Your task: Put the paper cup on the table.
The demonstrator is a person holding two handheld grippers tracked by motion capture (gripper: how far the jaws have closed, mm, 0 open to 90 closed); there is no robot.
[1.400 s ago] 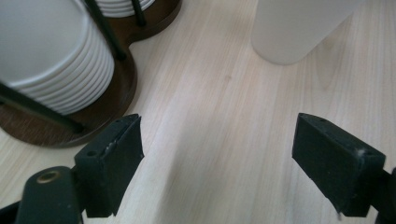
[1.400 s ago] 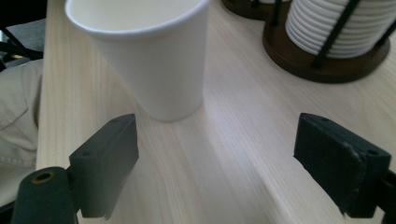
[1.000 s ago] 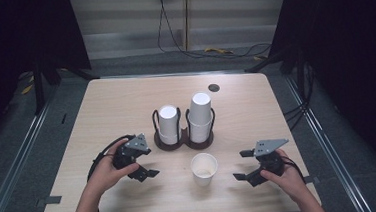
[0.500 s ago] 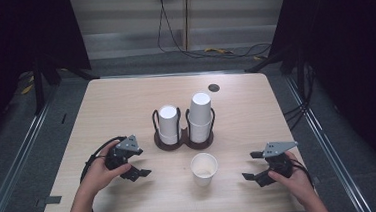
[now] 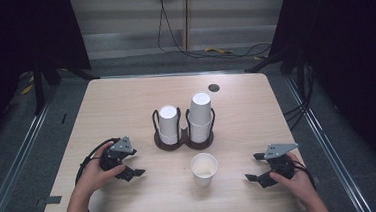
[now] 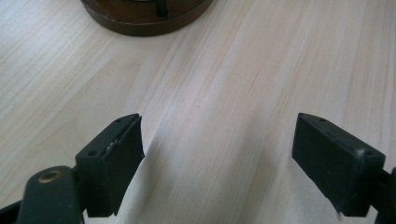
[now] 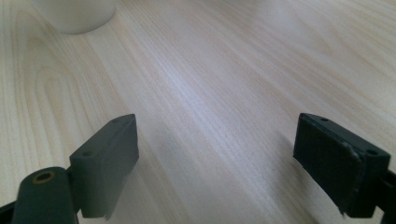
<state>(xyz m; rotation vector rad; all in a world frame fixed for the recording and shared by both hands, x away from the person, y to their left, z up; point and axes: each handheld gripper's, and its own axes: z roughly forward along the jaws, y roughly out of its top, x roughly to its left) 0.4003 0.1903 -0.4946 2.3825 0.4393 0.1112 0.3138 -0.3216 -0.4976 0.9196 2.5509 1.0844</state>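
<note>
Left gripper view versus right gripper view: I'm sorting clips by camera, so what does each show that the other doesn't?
The left gripper view has the dark brown round base of the cup holder at its top edge. The right gripper view instead has the foot of the loose white paper cup at its top left. Both look down along two black jaws spread wide with nothing between them, the left gripper and the right gripper, over the bare light wood table.

Both grippers are pulling back from the paper cup (image 5: pixel 203 168): left gripper (image 5: pixel 130 173) toward 8 o'clock, right gripper (image 5: pixel 254 169) toward, seemingly, 4 o'clock.
</note>
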